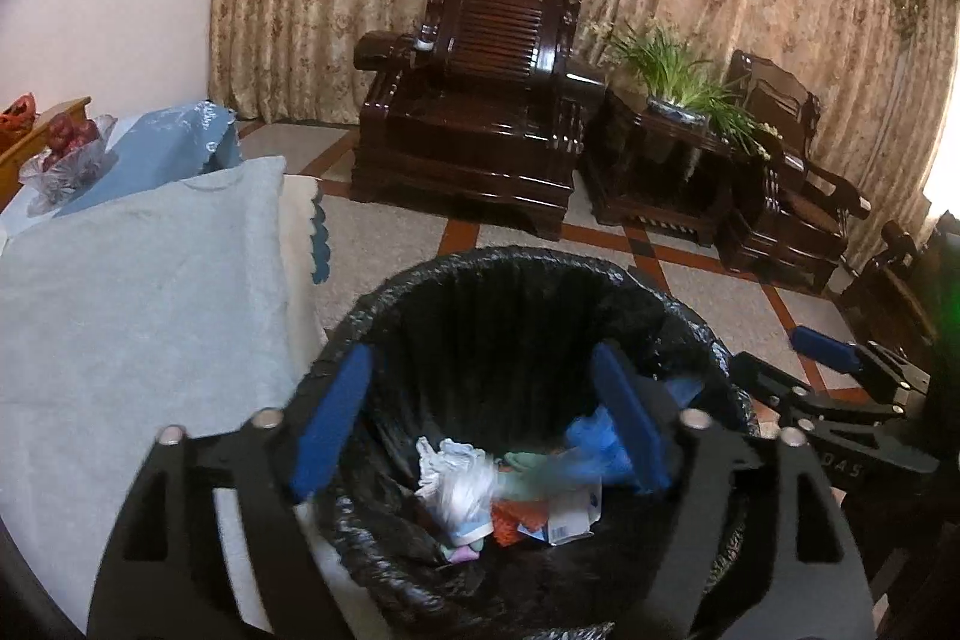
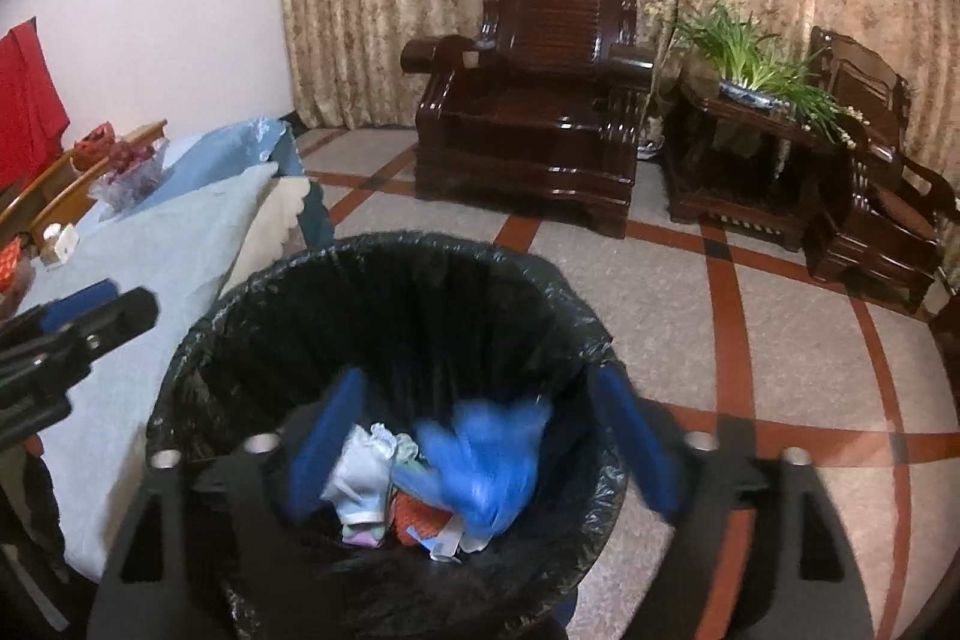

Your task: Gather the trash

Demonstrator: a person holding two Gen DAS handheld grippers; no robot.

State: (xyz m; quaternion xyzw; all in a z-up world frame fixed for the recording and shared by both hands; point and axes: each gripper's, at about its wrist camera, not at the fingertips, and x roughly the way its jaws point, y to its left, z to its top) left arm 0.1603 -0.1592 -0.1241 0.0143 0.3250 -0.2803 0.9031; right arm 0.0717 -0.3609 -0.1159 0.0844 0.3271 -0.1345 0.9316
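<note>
So, quick rundown of where things sit

Bin: the trash bin (image 2: 384,280) with its black liner stands on the floor, just beside the table (image 1: 138,292) with the pale blue cloth

Right gripper: the right gripper (image 2: 480,442) hangs over the bin mouth with jaws spread wide and nothing between them; the blue plastic bag (image 2: 480,466) below it is blurred, so my guess is it's dropping in right now

Left gripper: the left gripper (image 1: 480,424) is over the bin too, jaws apart, holding nothing

Already in there: a white bag (image 1: 456,484), something orange (image 1: 510,520) and a small carton (image 1: 570,514) at the bottom

Doing it well: I'd keep both tools centred over the opening and well above the rim, so a finger doesn't snag the liner and drag it off the edge

Left to do: some small things sit at the far end of the table (image 2: 60,238), can't tell if they're trash
</note>
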